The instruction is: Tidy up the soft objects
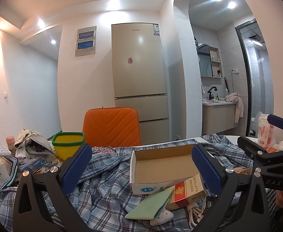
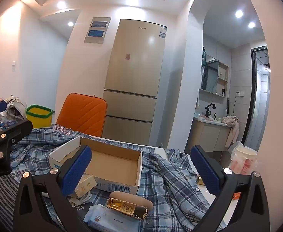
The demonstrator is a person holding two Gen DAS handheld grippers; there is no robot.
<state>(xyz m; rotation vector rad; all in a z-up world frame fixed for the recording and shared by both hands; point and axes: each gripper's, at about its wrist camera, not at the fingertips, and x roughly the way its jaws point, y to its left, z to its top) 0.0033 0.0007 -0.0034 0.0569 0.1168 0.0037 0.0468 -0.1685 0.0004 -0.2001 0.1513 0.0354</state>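
Observation:
A blue-and-white plaid shirt [image 1: 106,185] [image 2: 170,179] lies crumpled over the table. On it rests an empty open cardboard box [image 1: 160,166] [image 2: 110,162]. A folded green cloth [image 1: 149,205] and a small white sock-like piece [image 1: 161,218] lie in front of the box. My left gripper [image 1: 141,166] [image 2: 6,118] hovers open above the shirt, nothing between its blue pads. My right gripper [image 2: 141,169] [image 1: 265,135] is open too, level with the box, holding nothing.
A red and gold carton [image 1: 187,193], white cable [image 1: 193,214], gold-wrapped bar [image 2: 126,208] and wipes pack [image 2: 110,220] lie near the box. A yellow bin [image 1: 68,145], a pile of grey clothes [image 1: 33,141], an orange chair [image 1: 112,127] and a bagged cup [image 2: 243,160] ring the table.

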